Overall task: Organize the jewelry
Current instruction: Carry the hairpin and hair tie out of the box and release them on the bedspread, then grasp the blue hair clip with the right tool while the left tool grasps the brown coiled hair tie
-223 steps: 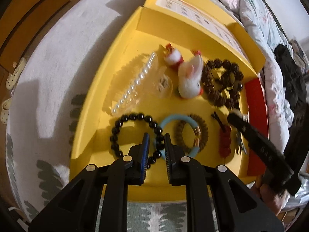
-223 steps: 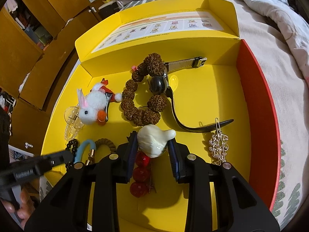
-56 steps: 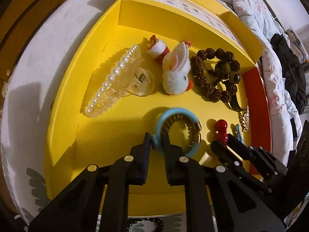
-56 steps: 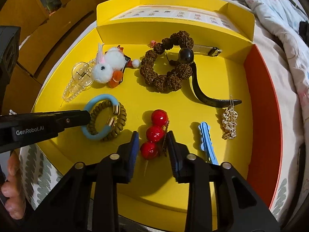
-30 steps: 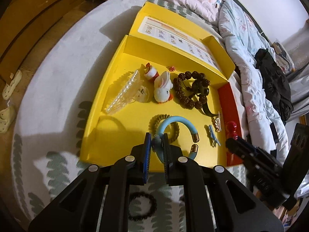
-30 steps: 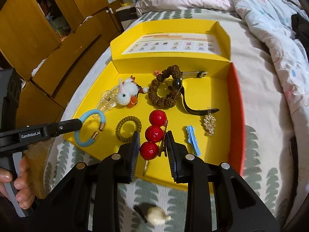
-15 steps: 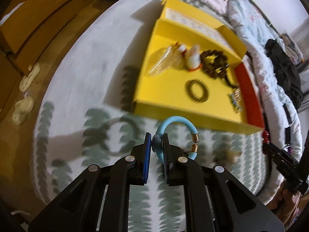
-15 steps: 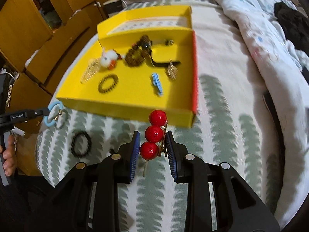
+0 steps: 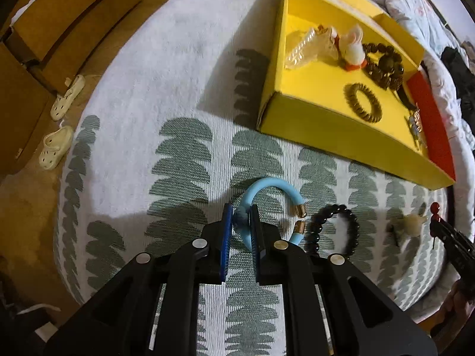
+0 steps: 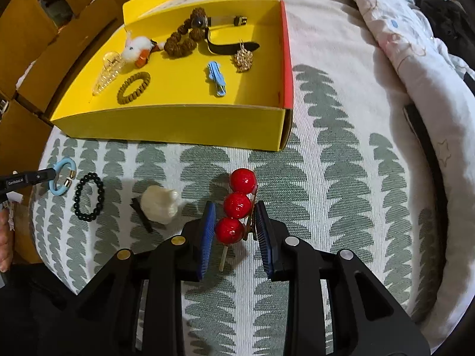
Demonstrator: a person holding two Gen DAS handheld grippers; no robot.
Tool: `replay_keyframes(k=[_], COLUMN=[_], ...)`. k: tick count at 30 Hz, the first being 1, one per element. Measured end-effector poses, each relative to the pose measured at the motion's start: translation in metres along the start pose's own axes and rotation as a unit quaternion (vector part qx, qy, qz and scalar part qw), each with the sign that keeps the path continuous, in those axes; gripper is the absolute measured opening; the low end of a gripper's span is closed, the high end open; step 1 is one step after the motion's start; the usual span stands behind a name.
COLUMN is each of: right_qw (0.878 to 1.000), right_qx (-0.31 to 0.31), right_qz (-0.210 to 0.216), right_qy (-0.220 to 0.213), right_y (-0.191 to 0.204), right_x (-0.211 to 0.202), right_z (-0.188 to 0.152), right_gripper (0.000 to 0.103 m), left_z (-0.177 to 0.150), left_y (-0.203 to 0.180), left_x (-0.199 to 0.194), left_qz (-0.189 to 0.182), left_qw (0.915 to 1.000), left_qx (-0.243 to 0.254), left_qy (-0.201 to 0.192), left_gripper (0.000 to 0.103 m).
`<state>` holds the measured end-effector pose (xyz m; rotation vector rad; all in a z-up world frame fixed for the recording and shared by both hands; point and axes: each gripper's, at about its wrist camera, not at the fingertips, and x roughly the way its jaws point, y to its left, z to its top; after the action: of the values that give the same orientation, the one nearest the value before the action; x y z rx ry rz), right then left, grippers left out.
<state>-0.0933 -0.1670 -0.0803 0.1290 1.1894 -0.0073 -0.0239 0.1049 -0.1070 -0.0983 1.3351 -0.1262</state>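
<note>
My left gripper (image 9: 240,222) is shut on a light blue open bangle (image 9: 268,188) with gold end caps, low over the leaf-patterned bedspread. A black bead bracelet (image 9: 335,231) lies just right of it. My right gripper (image 10: 234,225) is shut on a hair clip with three red balls (image 10: 239,200), also close above the bedspread. A cream-white clip (image 10: 158,203) lies to its left. The yellow box (image 10: 172,117) sits beyond, holding a brown coil hair tie (image 10: 133,87), a blue clip (image 10: 216,77), a rhinestone clip (image 10: 243,56), a white bunny clip (image 10: 136,47) and brown beads (image 10: 181,41).
A rumpled quilt (image 10: 409,38) with dark clothing lies at the right. Wooden cabinets (image 10: 35,14) stand at the left. Two pale sandals (image 9: 59,124) sit on the floor beside the bed edge. A hand (image 10: 4,237) holds the left gripper's handle.
Both grippers lifted their items out of the yellow box and carried them toward me, then lowered over the bedspread in front of the box. The box now lies farther away in both views.
</note>
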Motion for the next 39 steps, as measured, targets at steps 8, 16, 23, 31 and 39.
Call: replay_keyframes(k=[8, 16, 23, 31, 39], right_qw=[1.0, 0.999, 0.993, 0.992, 0.998], right_qx=[0.001, 0.014, -0.001, -0.013, 0.001], right_qz=[-0.016, -0.015, 0.041, 0.038, 0.044], right_qy=[-0.007, -0.041, -0.113, -0.118, -0.04], right_y=[0.001, 0.001, 0.018, 0.028, 0.018], right_x=[-0.001, -0.02, -0.045, -0.028, 0.037], right_z=[0.002, 0.013, 0.037, 0.084, 0.114], right_gripper=[0.032, 0.035, 0.035, 0.036, 0.036], left_z=[0.0, 0.006, 0.026, 0.077, 0.095], left_y=[-0.015, -0.028, -0.039, -0.071, -0.09], left_x=[0.007, -0.025, -0.06, -0.041, 0.001], left_qz=[0.02, 0.002, -0.049, -0.076, -0.068], left_qw=[0.9995, 0.9991, 0.9937, 0.9911, 0.9951], left_qx=[0.022, 0.031, 0.038, 0.071, 0.064], left_qy=[0.008, -0.027, -0.094, -0.083, -0.031], left_gripper=[0.015, 0.056, 0.06, 0.063, 0.063])
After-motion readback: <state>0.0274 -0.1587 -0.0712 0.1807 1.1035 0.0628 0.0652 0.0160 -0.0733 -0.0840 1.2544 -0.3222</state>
